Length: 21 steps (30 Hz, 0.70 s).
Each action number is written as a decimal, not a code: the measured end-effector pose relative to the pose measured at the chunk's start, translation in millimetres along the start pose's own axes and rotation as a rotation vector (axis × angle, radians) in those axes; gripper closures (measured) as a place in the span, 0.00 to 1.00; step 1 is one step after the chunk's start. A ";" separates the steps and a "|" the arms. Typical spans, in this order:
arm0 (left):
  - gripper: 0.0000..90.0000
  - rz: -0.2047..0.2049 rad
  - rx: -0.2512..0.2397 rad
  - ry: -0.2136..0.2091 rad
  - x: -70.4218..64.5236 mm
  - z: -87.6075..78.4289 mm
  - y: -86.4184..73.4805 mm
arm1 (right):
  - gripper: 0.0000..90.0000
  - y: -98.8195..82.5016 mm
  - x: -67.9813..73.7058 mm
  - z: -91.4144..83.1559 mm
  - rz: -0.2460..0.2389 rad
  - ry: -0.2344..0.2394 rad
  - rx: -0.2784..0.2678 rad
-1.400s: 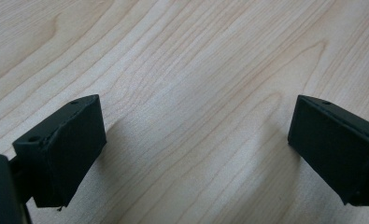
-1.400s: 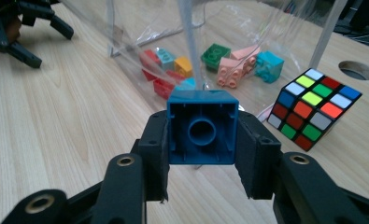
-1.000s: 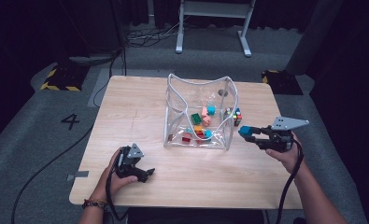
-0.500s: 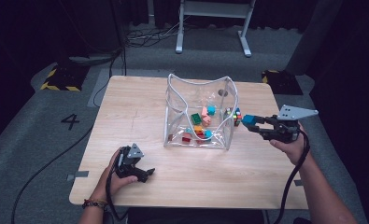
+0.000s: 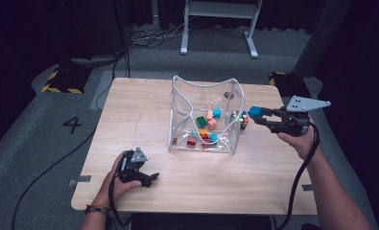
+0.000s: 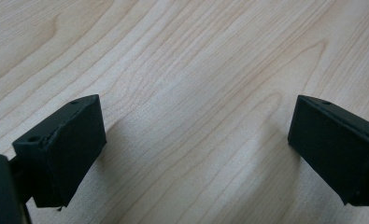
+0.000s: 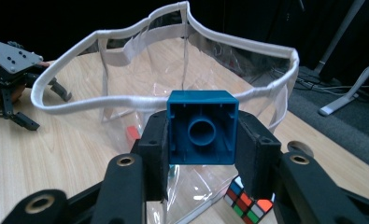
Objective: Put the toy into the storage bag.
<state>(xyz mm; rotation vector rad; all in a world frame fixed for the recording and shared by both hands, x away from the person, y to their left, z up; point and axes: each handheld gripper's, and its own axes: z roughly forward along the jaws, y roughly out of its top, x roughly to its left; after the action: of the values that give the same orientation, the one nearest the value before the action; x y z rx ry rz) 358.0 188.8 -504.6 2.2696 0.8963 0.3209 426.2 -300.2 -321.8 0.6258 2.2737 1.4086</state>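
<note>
right gripper [image 5: 260, 115] at right side of table [image 5: 144, 108], jaws clamped on blue block [image 7: 202, 127], held in air just beside right wall of clear bag [image 5: 204, 86], above puzzle cube [image 5: 243, 119]. left gripper [image 5: 148, 179] near left, resting on wood, jaws wide, nothing between.

Count, as I see it: two grippers in my hands, left gripper [image 5: 151, 179] and right gripper [image 5: 258, 114]. One blue block [image 7: 202, 127] between my right jaws. One clear bag [image 5: 204, 86] on one wooden table [image 5: 144, 110]. One puzzle cube [image 5: 242, 120] beside the bag. Small blocks [image 5: 207, 125] inside it: several, mixed colours, too jumbled to count exactly.
</note>
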 end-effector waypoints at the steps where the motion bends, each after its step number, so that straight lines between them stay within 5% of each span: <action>1: 0.05 -0.001 0.000 0.000 0.0 0.0 0.0 | 0.66 2.5 0.0 0.2 -0.004 0.001 -0.003; 21: 0.05 0.000 0.000 0.000 0.0 0.0 0.0 | 0.66 35.5 -2.1 22.3 -0.039 0.001 -0.011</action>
<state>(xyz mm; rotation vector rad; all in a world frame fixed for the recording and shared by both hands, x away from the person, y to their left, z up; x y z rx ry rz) 358.0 188.8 -504.6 2.2695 0.8963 0.3207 445.9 -271.1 -298.8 0.5744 2.2652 1.4024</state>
